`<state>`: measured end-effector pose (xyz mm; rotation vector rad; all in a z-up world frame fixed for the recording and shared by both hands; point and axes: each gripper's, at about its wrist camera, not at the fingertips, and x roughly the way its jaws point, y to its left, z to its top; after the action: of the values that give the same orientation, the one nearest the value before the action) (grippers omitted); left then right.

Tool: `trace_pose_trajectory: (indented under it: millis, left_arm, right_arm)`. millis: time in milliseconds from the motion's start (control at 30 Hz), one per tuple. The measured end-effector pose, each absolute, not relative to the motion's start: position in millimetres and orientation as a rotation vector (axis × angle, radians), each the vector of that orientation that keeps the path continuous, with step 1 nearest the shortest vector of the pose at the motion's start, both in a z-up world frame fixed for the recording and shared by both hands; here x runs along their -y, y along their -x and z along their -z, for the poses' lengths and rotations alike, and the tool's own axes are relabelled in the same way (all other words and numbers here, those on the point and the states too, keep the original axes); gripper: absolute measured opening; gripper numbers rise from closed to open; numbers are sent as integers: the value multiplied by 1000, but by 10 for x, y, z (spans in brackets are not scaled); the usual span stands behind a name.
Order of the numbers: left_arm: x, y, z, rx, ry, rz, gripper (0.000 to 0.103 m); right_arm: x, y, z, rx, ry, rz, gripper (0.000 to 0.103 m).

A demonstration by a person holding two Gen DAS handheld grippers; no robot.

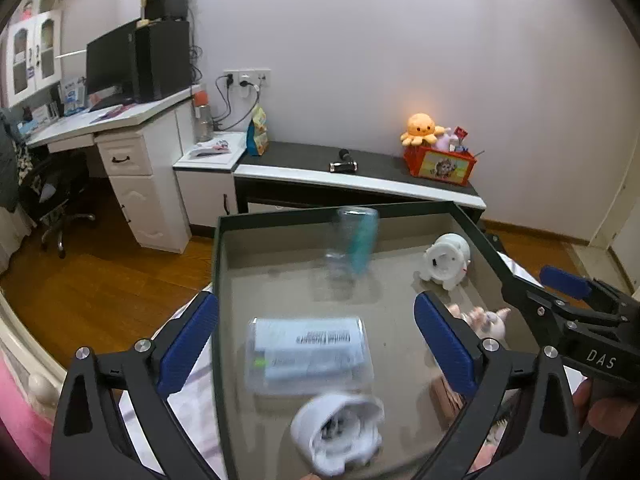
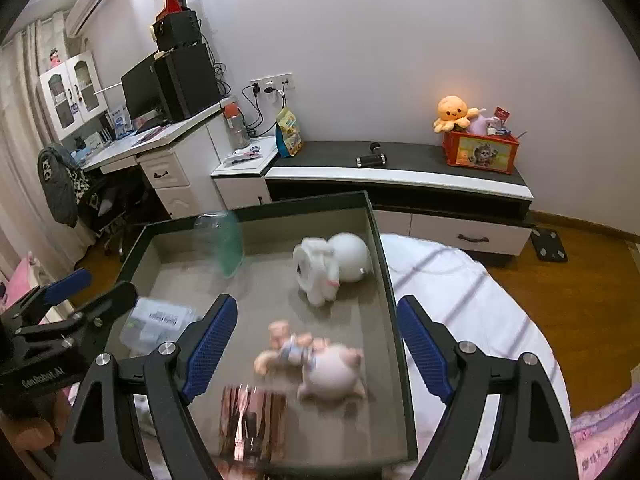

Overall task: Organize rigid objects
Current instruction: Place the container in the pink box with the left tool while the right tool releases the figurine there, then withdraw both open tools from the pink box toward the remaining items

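Observation:
A dark-rimmed tray (image 1: 218, 264) (image 2: 384, 264) with a grey floor lies on a bed. In it are a clear bottle with a teal part (image 1: 356, 240) (image 2: 224, 244), a clear plastic box with a label (image 1: 308, 354) (image 2: 158, 322), a white toy animal (image 1: 446, 256) (image 2: 332, 264), a pink pig figure (image 1: 486, 320) (image 2: 320, 364), a white rolled object (image 1: 338, 434) and a shiny copper-coloured item (image 2: 250, 426). My left gripper (image 1: 316, 344) is open above the box. My right gripper (image 2: 316, 350) is open above the pig; it also shows in the left wrist view (image 1: 560, 292).
White bedding (image 2: 460, 300) lies under the tray. Behind stand a low black-topped cabinet (image 1: 360, 168) (image 2: 400, 160) with a red toy box (image 1: 440, 164) (image 2: 482, 152), a white desk (image 1: 120, 132) with a monitor, and an office chair (image 1: 52, 196). Wood floor (image 1: 100, 280) surrounds them.

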<state>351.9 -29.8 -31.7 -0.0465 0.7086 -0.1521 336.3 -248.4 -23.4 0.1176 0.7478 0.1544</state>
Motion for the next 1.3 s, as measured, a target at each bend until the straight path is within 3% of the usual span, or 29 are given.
trace_pose_trajectory:
  millis: [700, 1300]
  left_arm:
    - [44, -2180, 76, -653, 68, 134, 103]
    - [-24, -1464, 84, -655, 76, 109, 103]
  right_arm:
    - [2428, -1935, -136, -647, -140, -179, 83]
    - [2432, -1212, -93, -633, -145, -168, 83]
